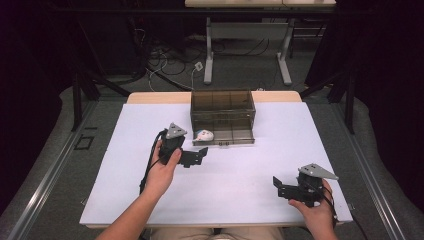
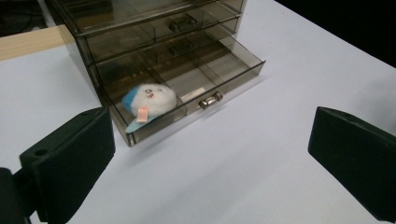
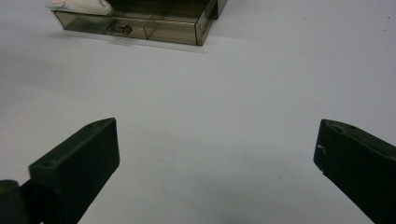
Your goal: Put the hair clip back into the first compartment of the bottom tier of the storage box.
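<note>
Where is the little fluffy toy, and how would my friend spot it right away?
Look at the smoky clear drawer cabinet at the far middle of the white table. Its bottom drawer is pulled open, and the small plush toy lies in the compartment nearest the left gripper. It is the only soft thing there, white with a blue cap; the other compartments look empty.

Even overhead light on the white table (image 1: 225,190), dark surroundings, soft shadows, slightly blurred close fingers (image 2: 70,163).

Drawer unit (image 1: 222,107) blocking table (image 1: 240,170) rear, open bottom drawer (image 1: 235,137) jutting forward
</note>
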Motion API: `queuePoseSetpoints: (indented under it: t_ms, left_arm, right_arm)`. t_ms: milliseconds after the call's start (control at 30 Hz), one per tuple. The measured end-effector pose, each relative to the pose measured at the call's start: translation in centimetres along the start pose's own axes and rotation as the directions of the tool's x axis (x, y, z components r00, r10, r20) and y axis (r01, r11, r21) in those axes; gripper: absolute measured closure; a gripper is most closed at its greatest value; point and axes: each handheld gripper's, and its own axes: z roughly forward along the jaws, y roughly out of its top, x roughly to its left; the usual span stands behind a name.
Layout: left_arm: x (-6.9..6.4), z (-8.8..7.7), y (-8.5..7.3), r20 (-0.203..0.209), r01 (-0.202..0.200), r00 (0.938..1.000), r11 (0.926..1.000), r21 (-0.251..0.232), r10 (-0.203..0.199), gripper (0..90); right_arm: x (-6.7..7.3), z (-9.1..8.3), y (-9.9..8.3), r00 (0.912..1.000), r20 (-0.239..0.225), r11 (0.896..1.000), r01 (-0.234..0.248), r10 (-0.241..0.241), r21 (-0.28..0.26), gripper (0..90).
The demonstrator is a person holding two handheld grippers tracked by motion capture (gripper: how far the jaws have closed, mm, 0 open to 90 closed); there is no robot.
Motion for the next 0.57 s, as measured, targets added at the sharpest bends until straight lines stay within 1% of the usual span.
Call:
queuePoseSetpoints:
  t_ms: [133,300,400,567]
  left_arm:
    - [0.5,-1.1,-1.0,0.009,0.014,0.9999,0.9999,-0.003,-0.014,0.7]
    - [1.0,-2.3,-2.5,0.003,0.028,0.9996,0.9995,-0.015,-0.028,0.7]
    - [1.2,-3.0,-3.4,-0.003,0.032,0.9995,0.9993,-0.017,-0.032,0.7]
    - [1.6,-4.0,-4.6,-0.012,0.046,0.9988,0.9982,-0.039,-0.047,0.7]
  right_arm:
    - [0.1,0.0,0.0,1.0000,-0.003,1.000,-0.002,0.002,0.002,0.0]
    - [0.2,0.0,0.0,1.0000,0.001,1.000,-0.005,0.005,0.001,0.0]
    - [0.1,0.0,0.0,1.0000,0.002,1.000,0.003,-0.003,-0.001,0.0]
    - [0.2,0.1,0.0,1.0000,0.003,1.000,0.001,-0.001,-0.001,0.0]
